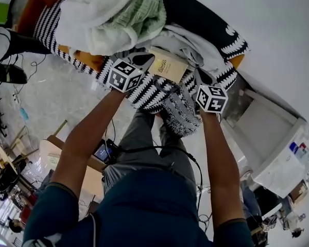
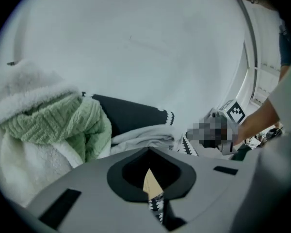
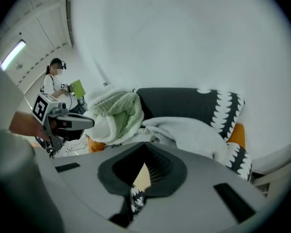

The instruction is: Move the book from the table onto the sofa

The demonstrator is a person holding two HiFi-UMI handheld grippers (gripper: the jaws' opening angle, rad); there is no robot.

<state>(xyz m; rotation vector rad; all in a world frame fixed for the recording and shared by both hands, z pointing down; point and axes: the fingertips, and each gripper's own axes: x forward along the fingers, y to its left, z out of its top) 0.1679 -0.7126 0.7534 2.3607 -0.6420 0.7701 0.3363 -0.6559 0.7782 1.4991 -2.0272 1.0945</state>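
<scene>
A tan book (image 1: 165,66) lies on the sofa (image 1: 206,19), on its black-and-white patterned cover just below a grey blanket (image 1: 190,42). My left gripper (image 1: 142,60) hovers at the book's left edge and my right gripper (image 1: 203,78) at its right. Both are shut with nothing in them. In the left gripper view the grey jaws (image 2: 149,152) meet, and a sliver of the book (image 2: 150,183) shows through the opening between them. The right gripper view shows the same: shut jaws (image 3: 144,147) over a strip of book (image 3: 142,176) and patterned cover.
A white fleece (image 1: 90,14) and a green knitted blanket (image 1: 141,14) are piled on the sofa's left part. A low wooden table (image 1: 54,151) stands on the floor at lower left, a white cabinet (image 1: 278,138) at right. Another person (image 3: 52,84) stands far off.
</scene>
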